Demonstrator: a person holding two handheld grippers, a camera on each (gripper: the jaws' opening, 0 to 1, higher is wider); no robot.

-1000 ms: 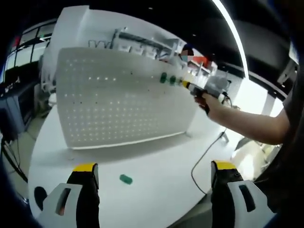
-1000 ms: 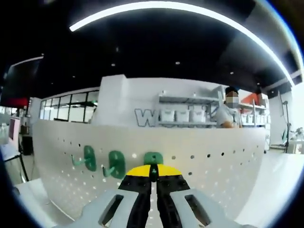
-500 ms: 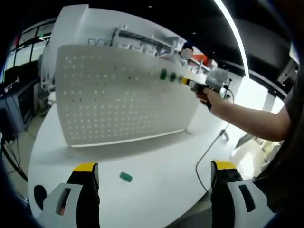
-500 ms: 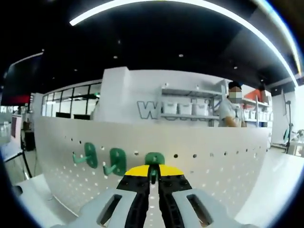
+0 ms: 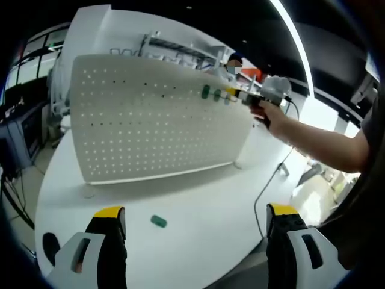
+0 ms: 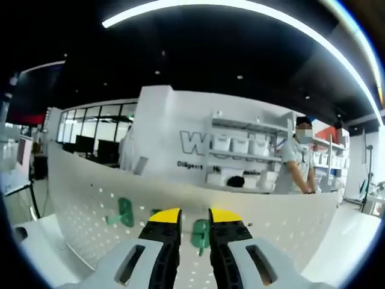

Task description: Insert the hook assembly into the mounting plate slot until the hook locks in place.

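The white pegboard mounting plate [image 5: 150, 120] stands upright on the white table [image 5: 198, 198]. Two green hooks [image 5: 206, 92] hang near its upper right. Beside them a person's hand holds my right gripper [image 5: 240, 96] at the board. In the right gripper view, my right gripper [image 6: 195, 214] is open a little, and a green hook [image 6: 200, 233] sits on the pegboard [image 6: 84, 205] between the jaws, with a gap beside it. Another hung hook [image 6: 125, 212] is to its left. My left gripper [image 5: 195, 211] is open wide and low over the table, near a loose green hook [image 5: 158, 221].
A black cable [image 5: 264, 186] trails over the table's right edge. Behind the board are white shelves [image 6: 240, 144] with tubs, and a person [image 6: 298, 165] stands there. A dark cart [image 5: 12, 150] sits past the table on the left.
My right gripper's jaws have parted from the green hook, which stays on the board. The right gripper view has shifted, so the board's top sits lower. The left gripper stays still.
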